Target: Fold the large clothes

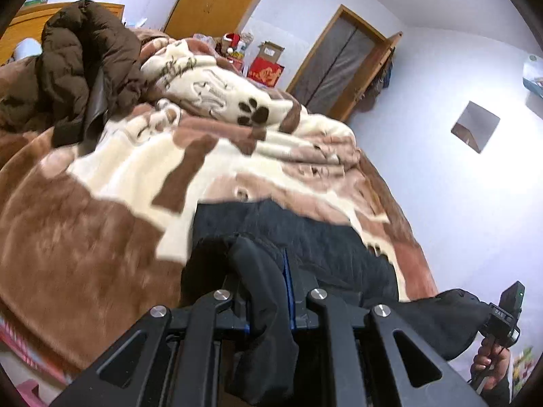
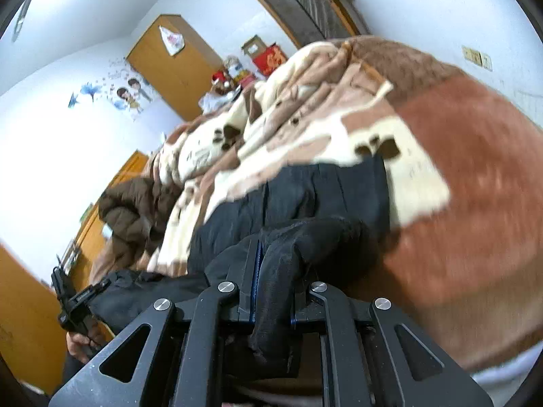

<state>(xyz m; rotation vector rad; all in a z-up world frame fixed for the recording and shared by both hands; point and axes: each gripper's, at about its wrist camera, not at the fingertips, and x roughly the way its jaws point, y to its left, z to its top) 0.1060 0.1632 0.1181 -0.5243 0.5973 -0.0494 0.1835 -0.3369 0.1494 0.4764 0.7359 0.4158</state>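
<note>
Paw-print blanket (image 1: 210, 156) covers bed, brown puffer jacket (image 1: 78, 68) at far-left edge, red box (image 1: 266, 71) beyond, wooden wardrobe (image 1: 213, 0).

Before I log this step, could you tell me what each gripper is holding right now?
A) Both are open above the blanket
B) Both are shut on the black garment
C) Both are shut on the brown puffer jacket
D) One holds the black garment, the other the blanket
B: the left gripper and the right gripper each pinch a fold of the black garment, while the brown puffer jacket lies apart on the blanket.
</note>
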